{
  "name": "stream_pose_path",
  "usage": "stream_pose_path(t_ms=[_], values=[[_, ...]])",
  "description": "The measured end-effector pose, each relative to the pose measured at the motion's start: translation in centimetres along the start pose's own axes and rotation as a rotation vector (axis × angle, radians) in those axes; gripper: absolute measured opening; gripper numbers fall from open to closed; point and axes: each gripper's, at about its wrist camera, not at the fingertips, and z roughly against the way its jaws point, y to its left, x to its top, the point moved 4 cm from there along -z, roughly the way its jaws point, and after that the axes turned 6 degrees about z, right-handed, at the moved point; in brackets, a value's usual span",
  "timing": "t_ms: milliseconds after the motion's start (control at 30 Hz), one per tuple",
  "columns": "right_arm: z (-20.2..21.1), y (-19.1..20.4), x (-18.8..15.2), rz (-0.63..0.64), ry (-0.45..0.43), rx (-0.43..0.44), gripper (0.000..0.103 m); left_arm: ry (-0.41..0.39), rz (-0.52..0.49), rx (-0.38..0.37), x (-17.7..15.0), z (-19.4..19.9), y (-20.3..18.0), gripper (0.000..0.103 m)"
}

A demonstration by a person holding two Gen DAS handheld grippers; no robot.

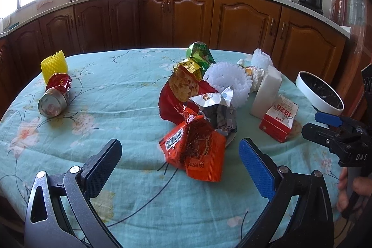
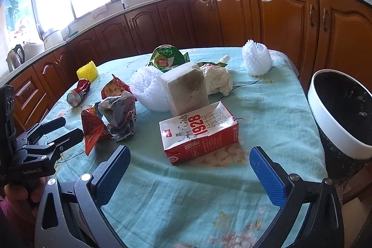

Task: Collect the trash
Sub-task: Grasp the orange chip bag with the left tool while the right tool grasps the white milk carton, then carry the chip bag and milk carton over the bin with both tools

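Two grippers, left [image 1: 180, 163] and right [image 2: 189, 170], hover wide and empty. Near the right one lies the carton [image 2: 200, 131]; the bin [image 2: 344, 113] stands just right. Best to close across the carton's narrow sides, lift clear, then release over the bin's rim.

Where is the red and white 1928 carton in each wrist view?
Left wrist view: the carton lies right of centre, in front of the white foam block.
Right wrist view: the carton lies at centre, just ahead of the open right hand-held gripper.
Shared landmark: the white-rimmed bin right of it.
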Motion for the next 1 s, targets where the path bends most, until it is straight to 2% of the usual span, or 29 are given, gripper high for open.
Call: stream_pose_path(t_ms=[267,367,467,500,567,600,633,733,1000], values=[[-3.4,-0.5,1.6,0.13,0.081,0.043,0.103,0.063,0.005,0.009,0.1,-2.5,0.2,0.1],[-4.8,-0.6,1.7,0.165,0.122,0.051,0.103,0.084,0.004,-0.001,0.3,-3.3,0.1,0.092],[-5.9,-0.9,1.6,0.159,0.155,0.057,0.103,0.115,-0.002,-0.028,0.1,-3.9,-0.3,0.067],[-6.2,-1.1,1.6,0.153,0.166,0.049,0.101,0.126,-0.002,-0.036,0.0,-4.0,-0.5,0.053],[-6.5,-1.4,1.5,0.134,0.178,0.053,0.095,0.134,0.006,-0.047,0.0,-4.2,-0.7,0.04],[-6.2,-1.5,1.5,0.125,0.173,0.057,0.091,0.132,0.011,-0.053,0.0,-4.0,-0.7,0.028],[-6.0,-1.7,1.6,0.111,0.165,0.054,0.091,0.129,0.015,-0.066,0.2,-3.7,-0.9,0.021],[-4.9,-2.4,1.5,0.047,0.138,0.065,0.091,0.109,0.015,-0.102,0.6,-2.8,-1.5,0.012],[-0.5,-4.0,0.2,-0.091,0.041,0.055,0.091,0.054,-0.05,-0.225,1.0,0.6,-5.2,0.008]])
